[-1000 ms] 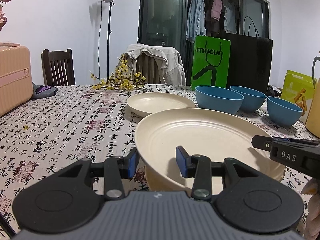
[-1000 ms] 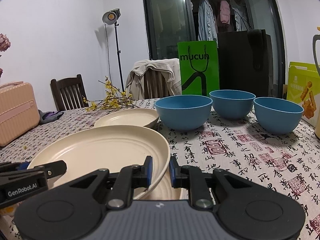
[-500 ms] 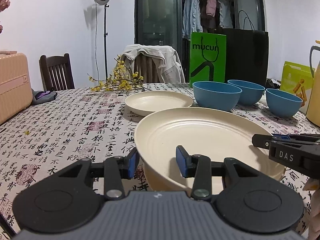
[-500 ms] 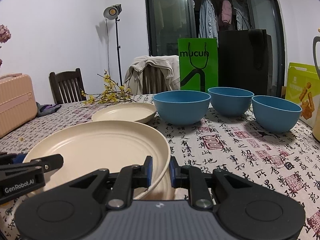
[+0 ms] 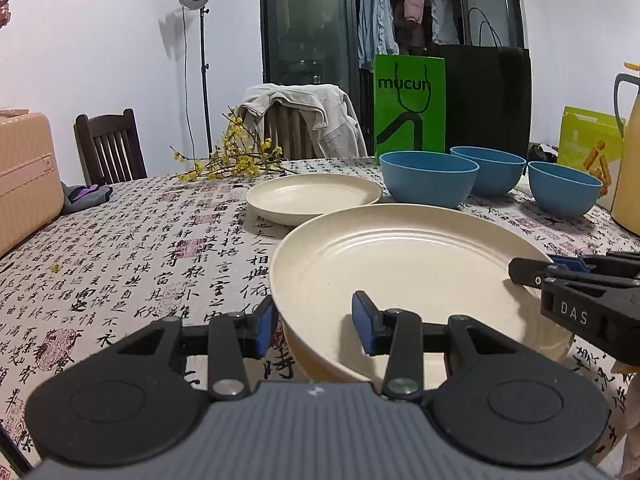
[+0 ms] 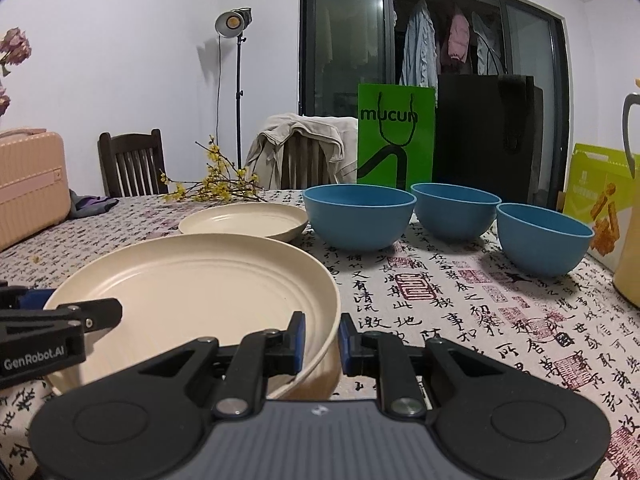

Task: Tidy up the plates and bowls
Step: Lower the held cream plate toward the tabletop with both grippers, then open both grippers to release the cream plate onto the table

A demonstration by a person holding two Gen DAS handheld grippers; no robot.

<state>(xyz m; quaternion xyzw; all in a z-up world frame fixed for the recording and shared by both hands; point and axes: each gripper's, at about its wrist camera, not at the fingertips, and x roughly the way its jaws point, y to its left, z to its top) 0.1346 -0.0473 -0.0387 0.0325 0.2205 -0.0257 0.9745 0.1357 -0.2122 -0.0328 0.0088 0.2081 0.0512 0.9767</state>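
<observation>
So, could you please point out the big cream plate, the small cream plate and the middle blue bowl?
big cream plate [image 5: 400, 264]: left wrist view, on its inner base.
small cream plate [image 5: 312, 196]: left wrist view, on its centre.
middle blue bowl [image 6: 456, 216]: right wrist view, on its outer wall.

The cream plates [image 5: 420, 264] look smooth and faintly glossy. The blue bowls [image 6: 360, 216] look matt. A printed cloth [image 5: 140, 248] covers the counter.
</observation>
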